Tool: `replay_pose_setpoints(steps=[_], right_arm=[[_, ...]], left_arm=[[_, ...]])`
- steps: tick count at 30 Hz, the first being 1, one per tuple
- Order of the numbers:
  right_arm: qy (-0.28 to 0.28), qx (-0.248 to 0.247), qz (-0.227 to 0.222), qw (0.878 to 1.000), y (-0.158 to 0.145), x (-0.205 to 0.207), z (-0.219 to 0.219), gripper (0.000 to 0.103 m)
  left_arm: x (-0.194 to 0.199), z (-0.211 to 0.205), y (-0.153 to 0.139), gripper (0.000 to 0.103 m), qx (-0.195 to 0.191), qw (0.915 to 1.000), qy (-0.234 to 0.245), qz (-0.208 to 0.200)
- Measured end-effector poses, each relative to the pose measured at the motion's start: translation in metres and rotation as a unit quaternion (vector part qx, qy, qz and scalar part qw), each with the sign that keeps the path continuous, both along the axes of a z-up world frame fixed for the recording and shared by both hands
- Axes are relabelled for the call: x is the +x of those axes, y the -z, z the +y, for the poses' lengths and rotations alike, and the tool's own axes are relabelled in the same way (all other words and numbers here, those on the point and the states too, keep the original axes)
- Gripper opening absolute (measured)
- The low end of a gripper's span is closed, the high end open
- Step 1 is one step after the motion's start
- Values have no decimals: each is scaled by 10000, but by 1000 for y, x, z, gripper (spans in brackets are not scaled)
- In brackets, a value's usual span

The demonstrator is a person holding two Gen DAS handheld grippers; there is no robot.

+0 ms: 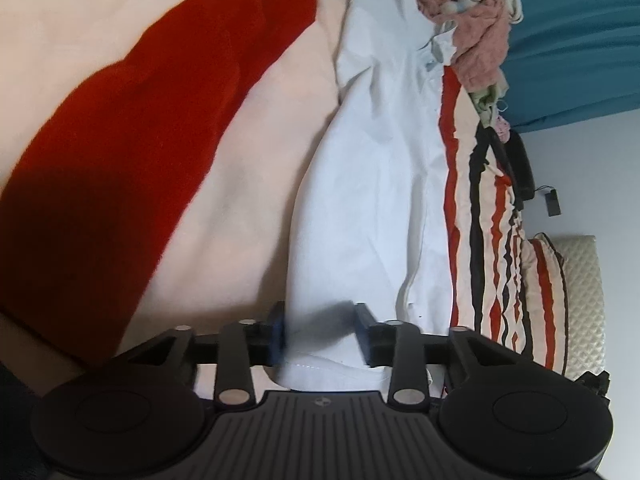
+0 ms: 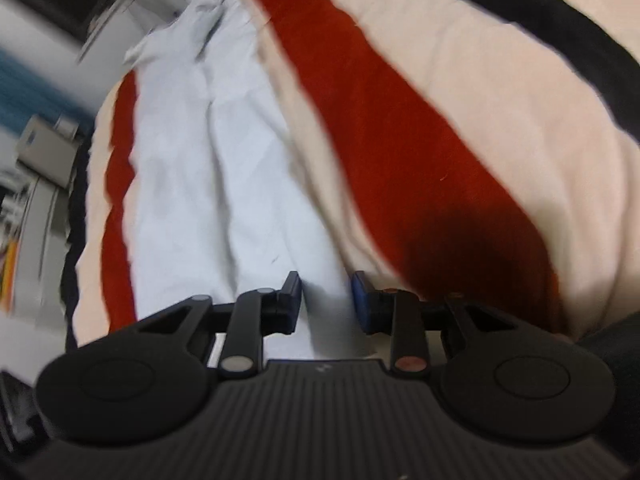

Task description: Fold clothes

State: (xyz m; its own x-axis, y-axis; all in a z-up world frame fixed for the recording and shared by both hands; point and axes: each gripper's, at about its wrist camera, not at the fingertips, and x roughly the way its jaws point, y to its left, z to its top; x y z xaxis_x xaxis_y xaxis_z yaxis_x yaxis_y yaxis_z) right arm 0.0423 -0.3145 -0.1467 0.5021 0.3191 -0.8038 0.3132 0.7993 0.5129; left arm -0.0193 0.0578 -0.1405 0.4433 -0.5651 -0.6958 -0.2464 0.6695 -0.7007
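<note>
On the striped bedspread (image 1: pixel 224 184), my left gripper (image 1: pixel 322 330) and right gripper (image 2: pixel 326 302) each pinch an end of the white garment (image 1: pixel 372 184), ready to fold it.

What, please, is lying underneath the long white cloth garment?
The white cloth garment lies on a cream bedspread with red and black stripes. Whatever sits directly beneath the cloth is covered.

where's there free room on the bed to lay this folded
Free: the wide cream and red stretch of the blanket left of the white garment in the left wrist view. Crowded: the clothes pile at the garment's far end.
</note>
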Motion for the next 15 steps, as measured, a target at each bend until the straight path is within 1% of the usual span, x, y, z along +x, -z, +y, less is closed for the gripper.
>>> replay_pose_setpoints(steps=[1,2,3,4,6,7,8,10,12,13,15], right_arm=[[-15,87,88,9999,3,3,-1,31],[-113,292,279,9991,10,8,-1,31],[-63,403,356,9985,12,9,-2,31],[-8,510,429,9978,15,11,-3,31],[-222,466,407,9978,12,7,2,30],[-386,402,373,9978,8,2,6,24],[-485,337,279,9979,4,-1,11,10],[-382,398,89,9984,-7,-7,9,9],[-195,669,-231,9973,-25,-12,0,9],[-100,806,-392,9959,-34,-15,-5,9],[-81,913,-827,9923,-66,-19,-12,9]], left_arm=[[1,0,2,40,-33,10000,8,33],[3,-1,4,40,-88,9999,39,89],[5,-1,7,37,-139,9998,65,156],[8,-1,10,33,-179,9996,57,233],[10,0,11,19,-257,9993,36,282],[11,1,11,13,-306,9991,27,281],[12,1,10,7,-352,9990,18,276],[11,3,2,5,-454,9988,-53,183],[10,8,-13,4,-588,9982,-133,33],[8,12,-25,4,-634,9978,-193,-97],[5,21,-57,4,-713,9960,-316,-434]])
